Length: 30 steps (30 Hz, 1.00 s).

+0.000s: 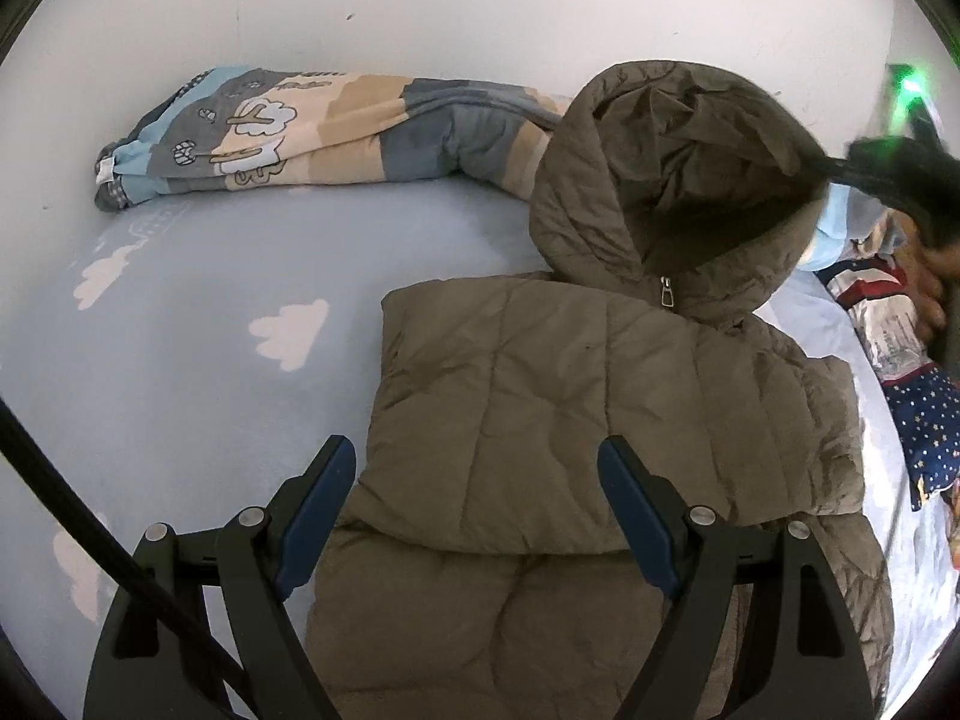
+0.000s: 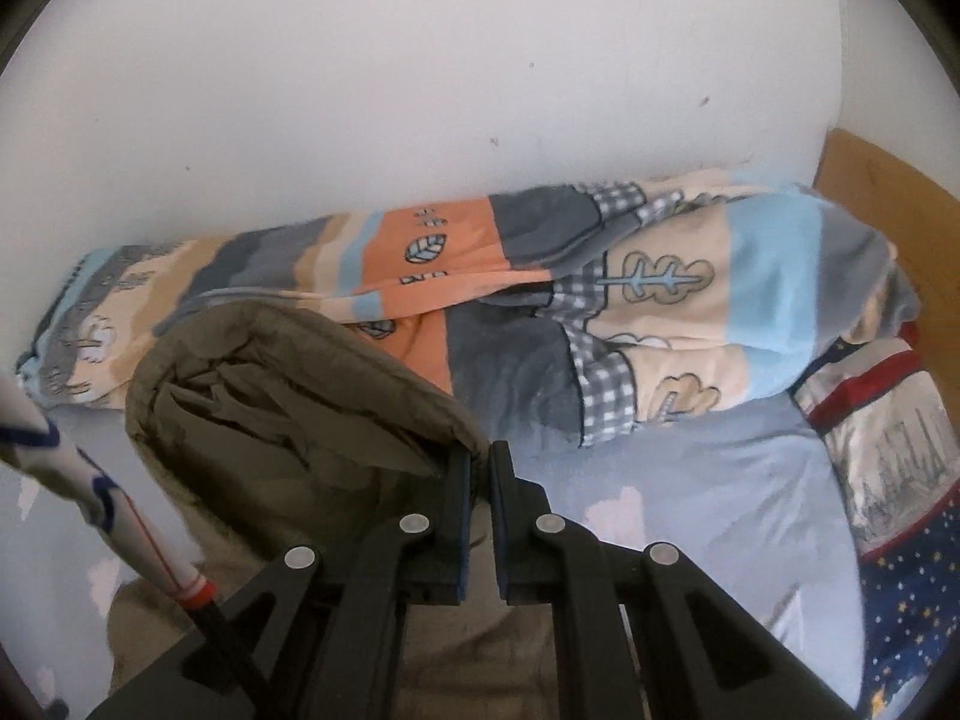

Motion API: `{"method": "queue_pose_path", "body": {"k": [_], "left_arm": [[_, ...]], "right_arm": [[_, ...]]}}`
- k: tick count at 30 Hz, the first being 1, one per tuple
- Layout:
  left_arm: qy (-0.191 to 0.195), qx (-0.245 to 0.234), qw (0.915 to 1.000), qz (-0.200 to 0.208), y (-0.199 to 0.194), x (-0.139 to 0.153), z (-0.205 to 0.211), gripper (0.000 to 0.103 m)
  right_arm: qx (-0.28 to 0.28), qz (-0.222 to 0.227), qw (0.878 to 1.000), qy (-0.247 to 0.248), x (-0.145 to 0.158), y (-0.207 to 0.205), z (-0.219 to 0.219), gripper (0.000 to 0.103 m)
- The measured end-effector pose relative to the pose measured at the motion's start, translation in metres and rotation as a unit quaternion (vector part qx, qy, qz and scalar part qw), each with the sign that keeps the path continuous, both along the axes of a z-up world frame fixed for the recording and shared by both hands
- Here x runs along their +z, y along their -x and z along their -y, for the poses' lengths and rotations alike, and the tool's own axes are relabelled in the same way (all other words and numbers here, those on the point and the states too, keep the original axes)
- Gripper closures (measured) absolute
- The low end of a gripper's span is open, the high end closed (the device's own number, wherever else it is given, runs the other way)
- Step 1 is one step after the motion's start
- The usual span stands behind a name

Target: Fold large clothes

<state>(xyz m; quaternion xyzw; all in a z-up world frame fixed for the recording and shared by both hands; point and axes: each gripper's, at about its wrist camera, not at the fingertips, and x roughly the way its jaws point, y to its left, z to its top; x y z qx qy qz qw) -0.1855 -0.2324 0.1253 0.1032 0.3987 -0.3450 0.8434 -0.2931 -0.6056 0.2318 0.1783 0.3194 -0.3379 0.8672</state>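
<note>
An olive-brown puffer jacket [image 1: 540,396] lies partly folded on the pale blue bed sheet [image 1: 180,330]. Its hood [image 1: 678,180] is lifted up at the far end. My left gripper [image 1: 477,468] is open and empty, hovering over the jacket's folded body. My right gripper [image 2: 479,468] is shut on the hood's rim [image 2: 312,384] and holds it raised; it appears in the left wrist view [image 1: 888,174] at the right edge, blurred. The jacket's lower part is hidden under my left gripper.
A rolled patterned quilt [image 1: 336,132] lies along the white wall [image 1: 480,0], also in the right wrist view [image 2: 600,300]. A star-patterned pillow [image 2: 900,510] sits at the right. A wooden headboard [image 2: 888,180] is behind it. A black cable [image 1: 90,540] crosses the lower left.
</note>
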Motion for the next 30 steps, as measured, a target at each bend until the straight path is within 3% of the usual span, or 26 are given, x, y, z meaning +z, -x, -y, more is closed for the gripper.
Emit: {"method": "queue_pose_path", "body": {"k": [3,7,11,14,16,21,25,27,29,30], "left_arm": [[0.013,-0.003,0.9998,-0.011,0.001,0.005,-0.003,0.021],[0.061,-0.019,0.9971,-0.040,0.001,0.020,-0.010,0.021],[0.094,-0.030,0.9933,-0.060,0.003,0.027,-0.014,0.021],[0.096,-0.038,0.9919,-0.073,0.005,0.022,-0.008,0.021],[0.089,-0.042,0.9916,-0.083,0.007,0.016,-0.001,0.021],[0.075,-0.054,0.9922,-0.084,0.016,0.007,0.012,0.021],[0.083,-0.063,0.9898,-0.097,0.013,0.003,0.017,0.021],[0.101,-0.062,0.9843,-0.131,0.005,-0.003,0.019,0.021],[0.117,-0.043,0.9781,-0.167,-0.006,-0.013,0.022,0.021],[0.122,-0.036,0.9755,-0.180,-0.010,-0.018,0.024,0.021]], "right_arm": [[0.017,0.016,1.000,0.018,0.012,0.035,-0.040,0.097],[0.028,0.043,0.999,0.014,0.011,0.085,-0.087,0.097],[0.023,0.061,0.998,-0.007,-0.008,0.138,-0.125,0.097],[0.013,0.046,0.999,-0.024,-0.046,0.169,-0.153,0.101],[0.004,0.016,0.999,-0.033,-0.074,0.173,-0.158,0.101],[-0.026,-0.024,0.992,-0.123,-0.142,0.169,-0.132,0.101],[-0.021,0.049,0.980,-0.191,-0.134,0.182,-0.122,0.100],[-0.006,0.088,0.976,-0.201,-0.121,0.184,-0.121,0.091],[-0.007,0.108,0.971,-0.212,-0.118,0.183,-0.120,0.041],[-0.011,0.137,0.963,-0.231,-0.119,0.186,-0.118,0.034]]}}
